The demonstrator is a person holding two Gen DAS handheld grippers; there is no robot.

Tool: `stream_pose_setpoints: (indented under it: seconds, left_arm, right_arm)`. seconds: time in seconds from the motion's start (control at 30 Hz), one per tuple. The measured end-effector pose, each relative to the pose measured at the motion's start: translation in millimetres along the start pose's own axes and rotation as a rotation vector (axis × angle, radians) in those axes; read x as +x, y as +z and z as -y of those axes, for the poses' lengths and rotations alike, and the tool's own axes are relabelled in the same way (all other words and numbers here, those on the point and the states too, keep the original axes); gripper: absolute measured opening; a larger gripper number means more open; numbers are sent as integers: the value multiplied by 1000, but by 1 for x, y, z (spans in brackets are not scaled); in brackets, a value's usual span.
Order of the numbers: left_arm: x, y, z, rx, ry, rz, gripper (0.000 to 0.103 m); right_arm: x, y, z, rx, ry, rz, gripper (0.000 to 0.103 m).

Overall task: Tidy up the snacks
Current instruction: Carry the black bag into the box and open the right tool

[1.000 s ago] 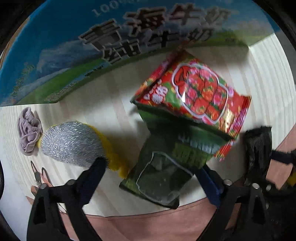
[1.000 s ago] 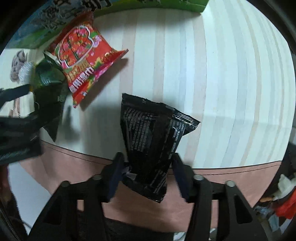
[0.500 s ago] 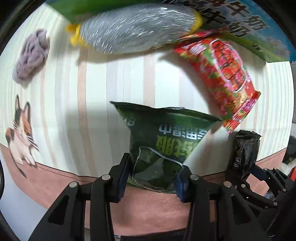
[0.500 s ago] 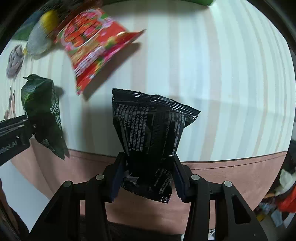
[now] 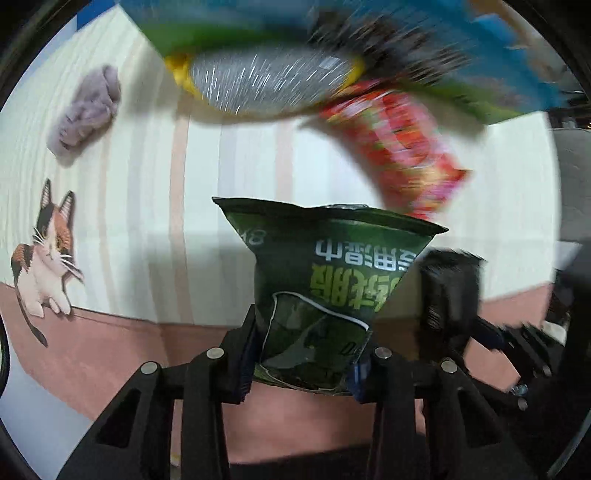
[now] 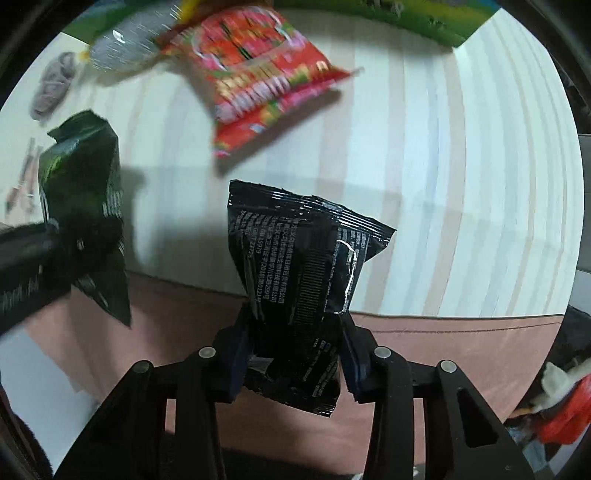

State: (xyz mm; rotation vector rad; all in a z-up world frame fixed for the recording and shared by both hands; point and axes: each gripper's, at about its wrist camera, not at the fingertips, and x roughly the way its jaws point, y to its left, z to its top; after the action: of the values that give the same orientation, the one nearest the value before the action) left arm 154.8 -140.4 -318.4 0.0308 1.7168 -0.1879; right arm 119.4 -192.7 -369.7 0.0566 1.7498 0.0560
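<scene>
both packets have come up off the surface [image 6: 461,166] since a second ago: back then my left tongs [image 5: 303,354] were spread wide around the green packet [image 5: 325,280] as it lay under the red one, and now they are clamped on its lower end, holding it upright in front of the camera. my right tongs [image 6: 291,354] stay clamped on the black packet [image 6: 299,273], gripping its bottom third, with the top standing free.

ahead of both tongs, the red packet [image 6: 255,74] lies flat on the striped surface, and just beyond it a silver packet with yellow ends [image 5: 269,81] sits against the blue and green carton [image 6: 424,18]. off to the left of the left tongs there is a small purple thing [image 5: 86,110] and a printed cat [image 5: 44,258] on the cover. seen from the left camera, the black packet hangs close to the right of the green one.

my worry from here: each grip is on soft film near one end, so a quick swing could let a packet slide out or fold over. the left view is badly smeared, which tells me i am moving fast. the two held packets are near each other, and crossing paths could knock one loose. squeezing harder risks crushing what is inside.
</scene>
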Motion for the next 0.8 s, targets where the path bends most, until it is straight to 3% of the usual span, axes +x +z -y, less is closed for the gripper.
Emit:
stream_pose_setpoints:
  seconds: [0.17,0.27,0.43,0.63,0.8]
  left_arm:
    - [-81,3,7,6,-93,118,36]
    - [-130,25,-1,18,-124,197,36]
    - [-192,86,-9,48,-123,296,36]
    - [-191,188,-33,64,-38,278,36]
    - [-145,270,-46,50,18,181,36]
  right_arm:
    - [-88,-3,-1,-35,113,140,44]
    - [-147,7,-1,-65,148,232,44]
    - [-221,53,13,-56,206,342,44]
    - [-237,126,20,-32,216,372,44]
    - [-184,203,25,29,185,293,44]
